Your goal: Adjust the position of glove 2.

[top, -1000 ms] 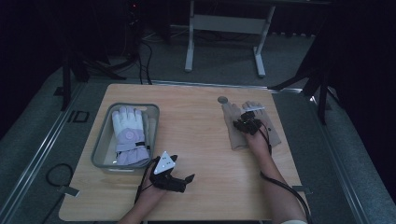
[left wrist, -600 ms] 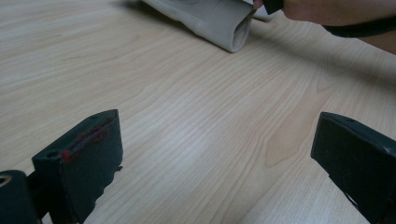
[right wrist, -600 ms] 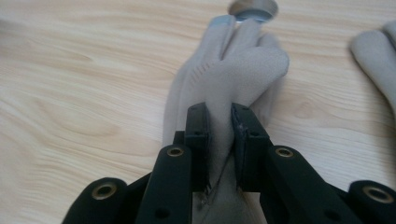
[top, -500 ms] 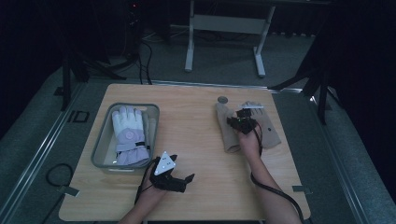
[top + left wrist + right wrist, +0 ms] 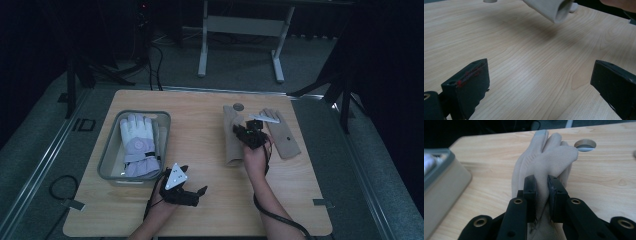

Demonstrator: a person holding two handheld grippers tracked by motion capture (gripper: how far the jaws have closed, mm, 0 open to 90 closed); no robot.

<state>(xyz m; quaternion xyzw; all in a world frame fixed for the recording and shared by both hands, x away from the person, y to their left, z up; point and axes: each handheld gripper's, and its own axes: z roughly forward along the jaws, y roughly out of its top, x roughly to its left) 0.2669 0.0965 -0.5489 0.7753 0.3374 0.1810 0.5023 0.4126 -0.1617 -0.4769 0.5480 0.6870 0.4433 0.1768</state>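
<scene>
Two beige gloves are lying on the far right part of the wooden counter [image 5: 210,150] in the high view. The nearer one, the beige glove [image 5: 233,135], is stretching lengthwise toward the person, and the right gripper [image 5: 248,135] is sitting over its right edge. The second beige glove [image 5: 284,136] is lying just to the right of that gripper, with a small white tag [image 5: 263,118] near its far end. On the left, a grey bin [image 5: 108,159] is holding a white and lilac ski glove [image 5: 137,145]. The left gripper [image 5: 191,192] is resting near the front edge of the counter, just beside the bin's near right corner, well apart from the beige gloves.

In the left gripper view, that gripper's two black jaws are standing wide apart with nothing but bare wood between them. The open cuff of the beige glove [image 5: 554,10] is showing at the top, raised a little and casting a shadow on the counter.

In the right gripper view, the right gripper [image 5: 541,188] is pinching a fold of the beige glove [image 5: 544,157], its jaws pressed close on the fabric. The glove's fingers are pointing away, toward a round hole [image 5: 585,144] in the counter. The bin's corner [image 5: 441,182] is showing at the left.
</scene>
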